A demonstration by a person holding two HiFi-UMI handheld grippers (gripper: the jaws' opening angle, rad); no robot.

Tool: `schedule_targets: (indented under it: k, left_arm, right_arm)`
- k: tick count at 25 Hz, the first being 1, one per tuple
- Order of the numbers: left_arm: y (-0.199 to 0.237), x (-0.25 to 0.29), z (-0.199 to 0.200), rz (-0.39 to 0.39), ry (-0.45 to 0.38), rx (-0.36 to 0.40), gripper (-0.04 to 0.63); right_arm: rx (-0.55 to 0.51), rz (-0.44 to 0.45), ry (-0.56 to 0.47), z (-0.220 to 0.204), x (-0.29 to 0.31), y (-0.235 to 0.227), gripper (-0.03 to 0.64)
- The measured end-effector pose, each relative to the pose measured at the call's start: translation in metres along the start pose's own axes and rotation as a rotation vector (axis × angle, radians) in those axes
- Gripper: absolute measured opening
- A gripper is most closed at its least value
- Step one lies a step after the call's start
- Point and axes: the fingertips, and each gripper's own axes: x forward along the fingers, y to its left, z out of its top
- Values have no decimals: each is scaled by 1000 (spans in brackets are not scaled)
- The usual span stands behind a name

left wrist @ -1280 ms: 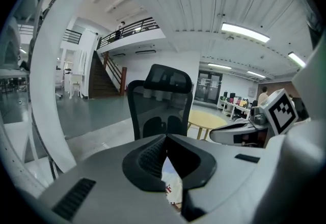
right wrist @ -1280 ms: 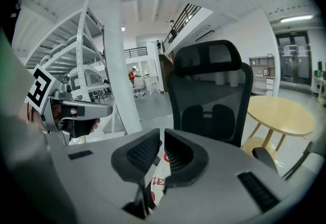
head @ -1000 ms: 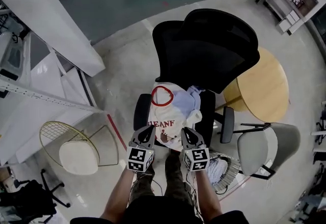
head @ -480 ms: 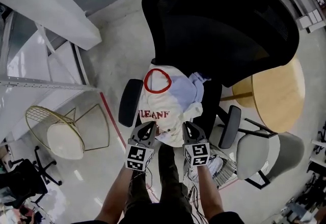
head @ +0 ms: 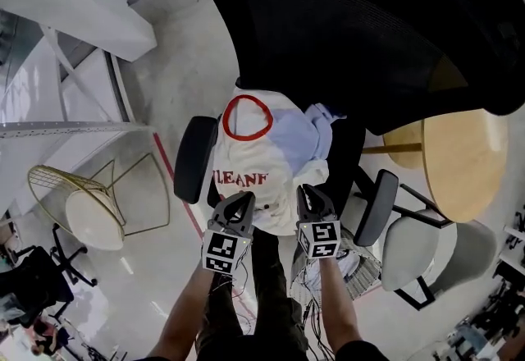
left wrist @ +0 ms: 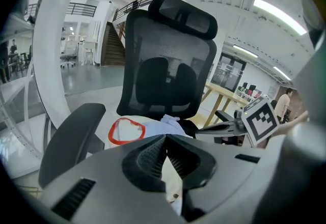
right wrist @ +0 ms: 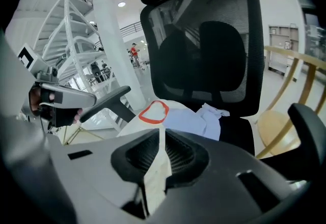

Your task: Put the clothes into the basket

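T-shirt (head: 246, 156) hem tight between the jaws of left gripper (head: 244, 203) and right gripper (head: 311, 194)

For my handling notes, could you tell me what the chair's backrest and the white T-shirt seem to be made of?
Backrest: black matte mesh, apparently; the room shows through its weave. White T-shirt: soft cloth, probably cotton knit; it drapes and creases.

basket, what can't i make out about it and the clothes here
- basket: head view, mostly hidden by the right gripper and arm; contents unclear.
- white t-shirt print: head view, lower part covered by the left gripper.
- blue garment: bunched in every view, type unclear.
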Motion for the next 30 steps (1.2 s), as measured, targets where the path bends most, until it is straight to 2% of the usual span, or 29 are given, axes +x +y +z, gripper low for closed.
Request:
schedule_targets:
  k: [5, 9, 13, 17, 30]
  left_arm:
    - [5, 15, -16, 12, 21, -10, 7]
    - [9, 23, -24, 23, 41, -20, 8]
    - [11, 27, -30, 23, 50, -38, 7]
    - [13, 29, -37, 26, 65, -48, 6]
    - [23, 31, -58, 29, 109, -77, 6]
  right_arm:
    - [39, -8, 24, -22, 15, -19, 56]
    - [57, -5, 45, -34, 31, -33, 147]
    - [84, 1, 78, -46, 49, -43, 268]
    - [92, -4, 122, -64, 68, -54, 309]
    - [166, -27, 259, -117, 105, -65, 334]
